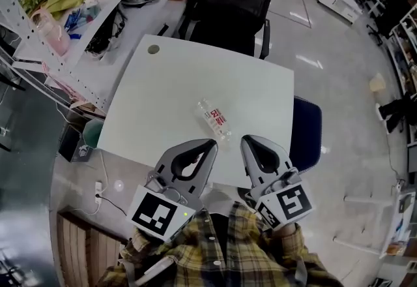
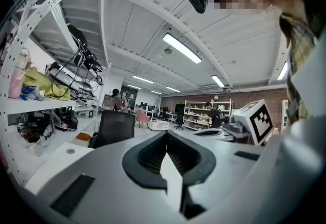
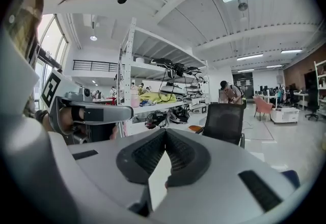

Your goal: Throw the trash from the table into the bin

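Grey left gripper and right gripper are both clenched and empty, held side by side, roughly level, over the near edge of the white counter. The plastic bottle lies on the counter just ahead of the tips, untouched. Step looks like reach-for-trash. Next move: open one gripper, straddle the bottle, close. A greenish tub left of the counter may be the bin.
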